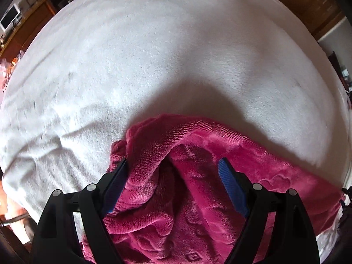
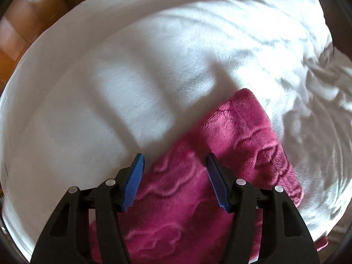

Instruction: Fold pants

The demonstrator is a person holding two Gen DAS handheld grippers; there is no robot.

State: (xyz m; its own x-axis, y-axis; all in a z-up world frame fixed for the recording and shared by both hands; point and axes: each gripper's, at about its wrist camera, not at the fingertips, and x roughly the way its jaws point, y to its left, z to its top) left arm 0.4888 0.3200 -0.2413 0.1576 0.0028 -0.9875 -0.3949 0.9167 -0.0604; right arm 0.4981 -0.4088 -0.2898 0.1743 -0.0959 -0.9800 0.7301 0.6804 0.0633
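The pants, a plush magenta fleece with an embossed swirl pattern, lie on the white bed cover, bunched rather than flat. In the left wrist view one open end sits directly under the left gripper, its rim rumpled and gaping into a dark fold between the fingers, with the rest of the cloth running off toward the right edge of the picture. The left fingers stand spread wide, straddling that rim, pinching nothing. In the right wrist view a long band of the same fabric runs from beneath the right gripper up and to the right, ending in a rounded corner on the bed (so its long axis lies diagonally away from the fingers). The right fingers are also apart, hovering above the cloth with nothing clamped, though motion blur softens the view. Judging by this, both hands are equally near, each poised over its own part for a pinch.
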